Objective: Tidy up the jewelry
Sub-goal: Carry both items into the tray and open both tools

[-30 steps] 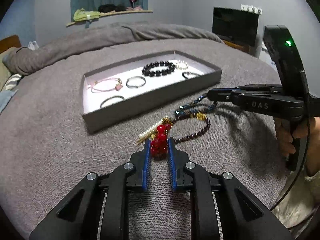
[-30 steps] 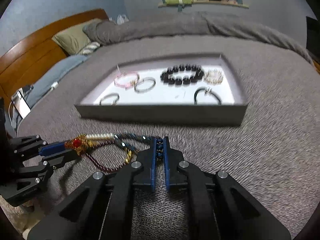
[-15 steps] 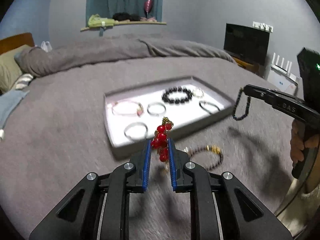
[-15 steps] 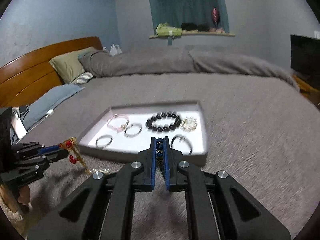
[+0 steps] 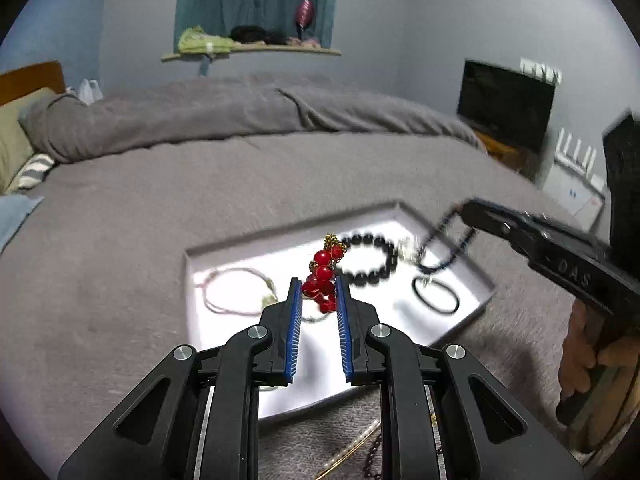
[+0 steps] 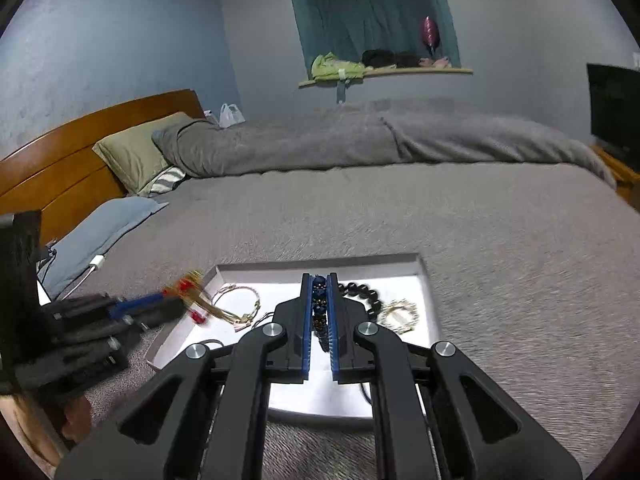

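My left gripper [image 5: 318, 286] is shut on a red bead bracelet [image 5: 323, 276] with gold links, held above the grey tray [image 5: 192, 258]. My right gripper [image 6: 320, 280] is shut on a dark blue bead bracelet [image 6: 319, 312], whose loop dangles over the tray's right end [image 5: 444, 252]. In the tray lie a pink cord bracelet [image 5: 236, 292], a black bead bracelet [image 5: 370, 258], a pale sparkly bracelet [image 6: 398, 314] and a thin dark bangle [image 5: 436, 300]. From the right wrist view the left gripper [image 6: 176, 300] hovers at the tray's left edge [image 6: 168, 340].
The tray sits on a grey bed cover [image 5: 120, 240]. A pearl strand [image 5: 352, 450] and a dark bead string [image 5: 370, 460] lie on the cover just in front of the tray. A folded duvet [image 6: 360, 140], pillows [image 6: 136, 152] and a wooden headboard [image 6: 60, 160] lie beyond.
Both grippers lifted their bracelets off the bed cover out of the tangled pile and carried them up and forward over the tray. The pearl and dark bead strands stayed on the cover.
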`<action>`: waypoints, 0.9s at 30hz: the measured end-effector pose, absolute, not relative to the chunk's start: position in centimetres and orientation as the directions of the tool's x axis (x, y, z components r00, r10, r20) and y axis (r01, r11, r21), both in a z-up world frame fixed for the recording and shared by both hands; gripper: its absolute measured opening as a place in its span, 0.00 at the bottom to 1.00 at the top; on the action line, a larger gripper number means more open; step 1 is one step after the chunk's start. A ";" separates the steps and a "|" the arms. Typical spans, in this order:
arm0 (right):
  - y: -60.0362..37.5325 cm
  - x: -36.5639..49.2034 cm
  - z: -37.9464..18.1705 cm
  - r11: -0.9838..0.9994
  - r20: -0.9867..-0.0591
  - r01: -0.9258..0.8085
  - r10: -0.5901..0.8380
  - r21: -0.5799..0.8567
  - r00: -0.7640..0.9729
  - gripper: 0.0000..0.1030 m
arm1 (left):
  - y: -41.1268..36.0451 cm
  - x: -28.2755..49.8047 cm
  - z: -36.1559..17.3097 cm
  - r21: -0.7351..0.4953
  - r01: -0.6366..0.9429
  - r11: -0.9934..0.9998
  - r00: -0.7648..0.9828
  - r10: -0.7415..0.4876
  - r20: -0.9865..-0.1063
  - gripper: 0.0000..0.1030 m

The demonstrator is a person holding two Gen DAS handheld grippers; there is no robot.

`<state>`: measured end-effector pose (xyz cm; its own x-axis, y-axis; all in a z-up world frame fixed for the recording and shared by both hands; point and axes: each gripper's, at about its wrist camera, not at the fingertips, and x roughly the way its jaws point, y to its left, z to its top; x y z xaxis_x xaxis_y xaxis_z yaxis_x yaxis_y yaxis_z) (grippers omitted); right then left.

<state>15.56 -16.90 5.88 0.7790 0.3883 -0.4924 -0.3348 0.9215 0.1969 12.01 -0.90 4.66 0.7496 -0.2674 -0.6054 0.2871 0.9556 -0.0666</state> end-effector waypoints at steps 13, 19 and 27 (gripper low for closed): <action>-14.7 17.4 1.1 0.933 -0.637 -0.335 0.339 0.133 0.692 0.06 | -1.6 14.3 -1.0 -0.096 0.359 0.928 0.599 -0.308 -0.739 0.17; -15.3 17.9 -0.1 0.947 -0.681 -0.292 0.301 0.133 0.667 0.06 | -1.0 14.5 -1.3 -0.103 0.340 0.935 0.588 -0.297 -0.752 0.18; -15.0 18.1 -0.9 0.936 -0.700 -0.315 0.332 0.159 0.632 0.07 | -1.1 14.4 -1.3 -0.099 0.345 0.933 0.589 -0.298 -0.751 0.19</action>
